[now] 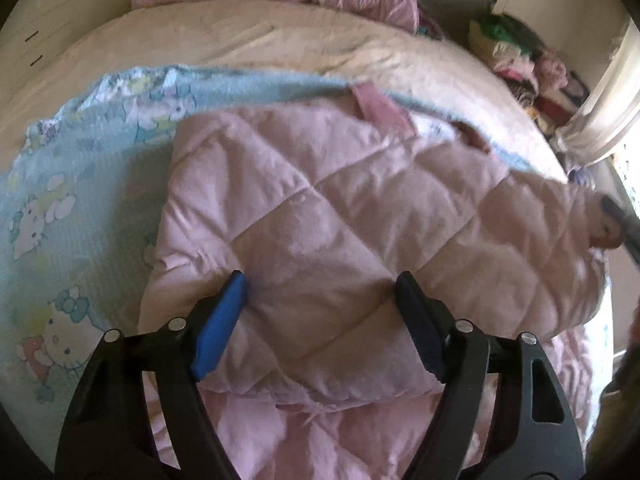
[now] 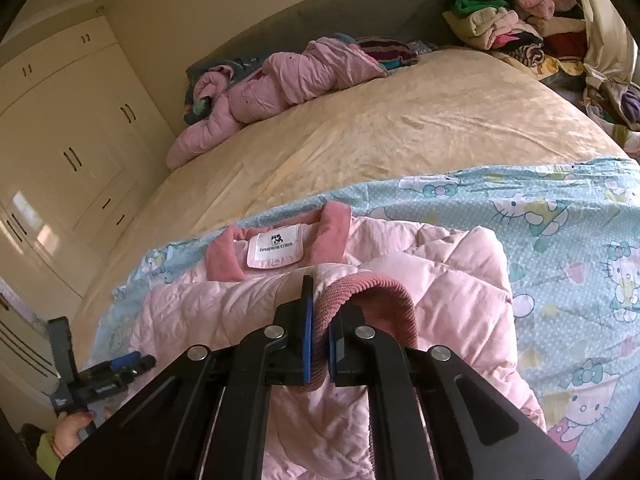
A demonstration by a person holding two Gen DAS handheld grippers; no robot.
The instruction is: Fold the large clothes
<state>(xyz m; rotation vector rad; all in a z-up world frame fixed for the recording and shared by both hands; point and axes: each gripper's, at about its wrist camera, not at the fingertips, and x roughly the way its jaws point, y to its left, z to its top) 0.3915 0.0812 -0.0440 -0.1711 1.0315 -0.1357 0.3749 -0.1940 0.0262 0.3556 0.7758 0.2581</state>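
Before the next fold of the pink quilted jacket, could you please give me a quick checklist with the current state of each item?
1. Right hand-held gripper shut on the ribbed cuff: ok.
2. Left hand-held gripper gripping the pink quilted jacket: not ok; its jaws straddle a folded edge, and the pads do not visibly press it.
3. Jacket lying on the cartoon-cat sheet: ok.
4. Collar and label flat and in view: ok.
5. Folded panel free of wrinkles: not ok; creases show in the left wrist view.
6. Layers underneath aligned: cannot tell, hidden.
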